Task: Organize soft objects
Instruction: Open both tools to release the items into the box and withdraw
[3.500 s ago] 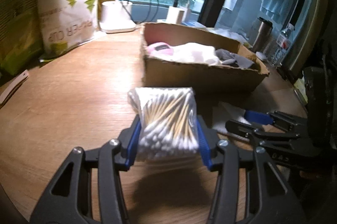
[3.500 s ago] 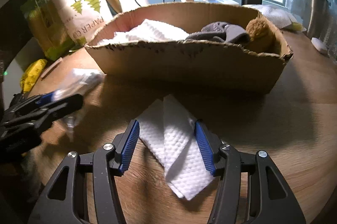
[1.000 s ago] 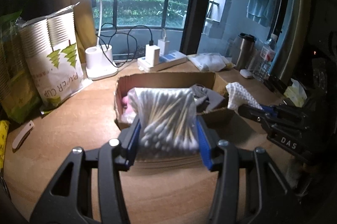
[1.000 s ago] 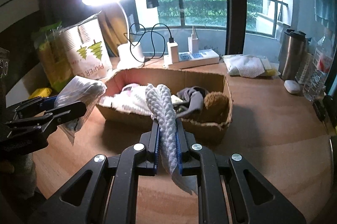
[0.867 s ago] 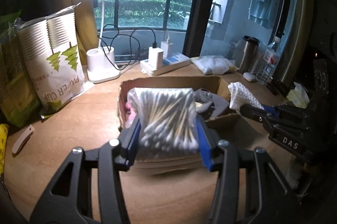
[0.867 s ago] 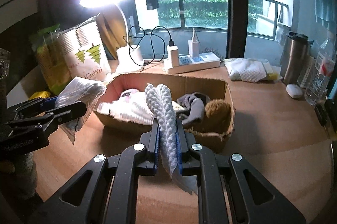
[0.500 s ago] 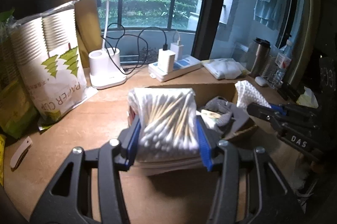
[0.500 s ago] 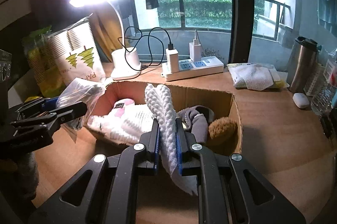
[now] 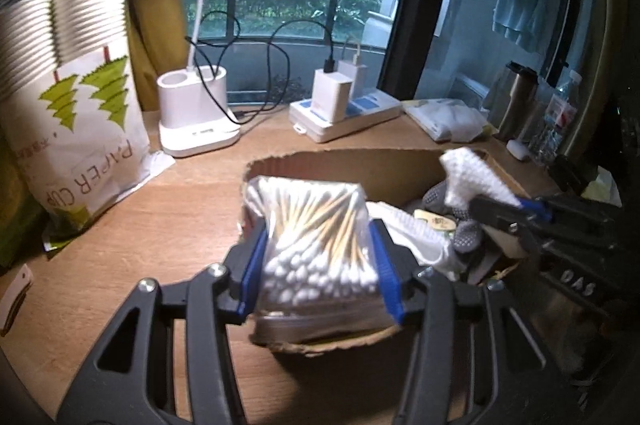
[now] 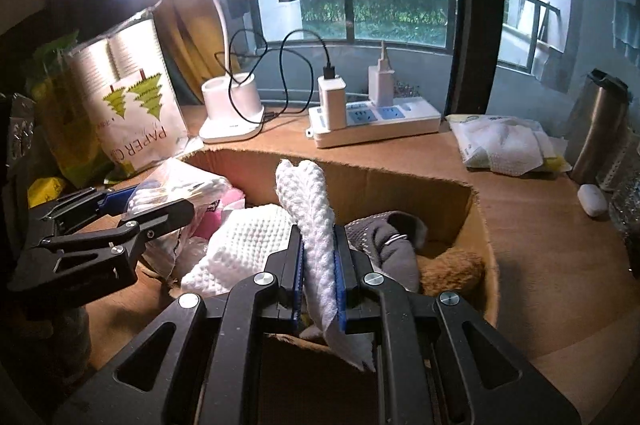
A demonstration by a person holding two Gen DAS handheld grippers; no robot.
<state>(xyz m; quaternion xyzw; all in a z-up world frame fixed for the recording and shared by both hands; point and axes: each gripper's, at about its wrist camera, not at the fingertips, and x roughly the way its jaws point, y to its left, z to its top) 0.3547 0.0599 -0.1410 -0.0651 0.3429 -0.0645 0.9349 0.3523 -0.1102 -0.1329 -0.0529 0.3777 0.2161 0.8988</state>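
Cardboard box (image 10: 460,193) on the wooden desk (image 10: 552,265) holds a white waffle cloth (image 10: 244,245), a pink item (image 10: 212,217), grey gloves (image 10: 396,241) and a brown plush piece (image 10: 452,271) at its right end. Left gripper (image 9: 318,265) is held over the box's left part, fingers (image 9: 252,265) set wide and clamped on a bag of cotton swabs (image 9: 316,241). Right gripper (image 10: 318,273) is above the box's near wall, fingers nearly together, pinching a folded white towel (image 10: 312,209). Paper cup pack (image 9: 68,97) stands far left.

Right gripper (image 10: 319,267) clamps white cloth (image 10: 310,209) — above cardboard box (image 10: 478,221).
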